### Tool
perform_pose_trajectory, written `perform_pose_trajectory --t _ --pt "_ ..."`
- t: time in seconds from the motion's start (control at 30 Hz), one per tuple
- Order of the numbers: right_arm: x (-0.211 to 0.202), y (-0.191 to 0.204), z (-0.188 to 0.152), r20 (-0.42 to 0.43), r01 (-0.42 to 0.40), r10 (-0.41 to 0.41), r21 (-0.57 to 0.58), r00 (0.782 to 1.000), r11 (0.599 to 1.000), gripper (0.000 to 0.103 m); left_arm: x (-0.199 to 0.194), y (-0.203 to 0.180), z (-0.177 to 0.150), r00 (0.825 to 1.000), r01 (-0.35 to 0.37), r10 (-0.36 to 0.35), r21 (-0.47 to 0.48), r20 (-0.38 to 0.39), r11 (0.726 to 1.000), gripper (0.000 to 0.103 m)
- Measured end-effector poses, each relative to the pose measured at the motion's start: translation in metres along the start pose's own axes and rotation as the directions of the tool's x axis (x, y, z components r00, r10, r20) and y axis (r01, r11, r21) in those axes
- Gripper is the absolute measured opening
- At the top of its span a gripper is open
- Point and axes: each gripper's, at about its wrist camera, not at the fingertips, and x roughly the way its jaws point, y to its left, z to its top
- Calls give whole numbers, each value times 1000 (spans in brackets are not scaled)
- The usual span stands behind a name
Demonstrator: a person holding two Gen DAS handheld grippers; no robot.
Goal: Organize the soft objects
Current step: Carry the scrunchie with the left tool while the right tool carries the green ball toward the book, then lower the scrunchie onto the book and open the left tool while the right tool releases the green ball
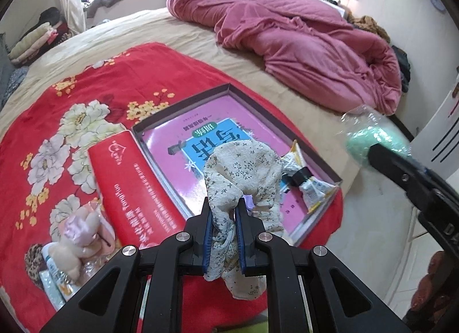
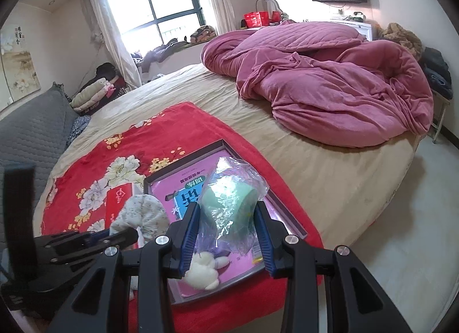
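Left wrist view
Left gripper (image 1: 224,219): pinching the floral cloth (image 1: 243,175); I see fabric bunched between the two blue pads, jaws nearly together.
Cloth position: it hangs over the near edge of the shallow box (image 1: 229,87), which sits on the red flowered blanket (image 1: 71,97) near the bed's near edge.
Cloth axis: a curved band; its long axis arcs up from my jaws, over the box, then back down to the right. One loose tail droops below the pads, toward me.
Box contents: a pink book (image 1: 178,143) lies flat inside; a small packet with a black clip (image 1: 304,179) rests by the box's right wall.
Beside the box: a red case (image 1: 134,186) touches its left wall; a small plush doll (image 1: 77,235) lies at the blanket's near left.
Right gripper (image 1: 373,151): comes in from the right, holding the green bundle (image 1: 375,143) off the box's right side.

Right wrist view
Right gripper (image 2: 226,221): clamped on the green bundle in clear plastic wrap (image 2: 229,201); the pads press its two sides.
Bundle axis: upright between the pads, long axis running away from me, the crinkled wrap end pointing toward the box's far wall.
Bundle position: above the box's middle, not resting on it, I judge.
White plush (image 2: 205,272): sits on the near part of the book, just below my jaws.

Doing it well
Left: I judge the cloth should be lowered until its arc lies inside the walls before letting go, tail tucked in.
Right: keep the bundle clear of the cloth and the white plush.
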Motion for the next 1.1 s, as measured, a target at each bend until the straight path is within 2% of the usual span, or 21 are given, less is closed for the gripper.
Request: perform_pose_trajectory --t 0.33,0.83,1.1 --pt "47 -4 -5 -95 -24 19 -51 995 998 39 48 1 10 997 -27 27 1 -70 1000 14" --pt "117 9 -21 -273 -66 2 -223 962 973 39 82 1 8 989 -71 69 -12 -128 997 14" --pt "142 6 -28 -329 -76 -8 -241 944 968 39 93 1 6 985 -89 88 0 -151 996 14"
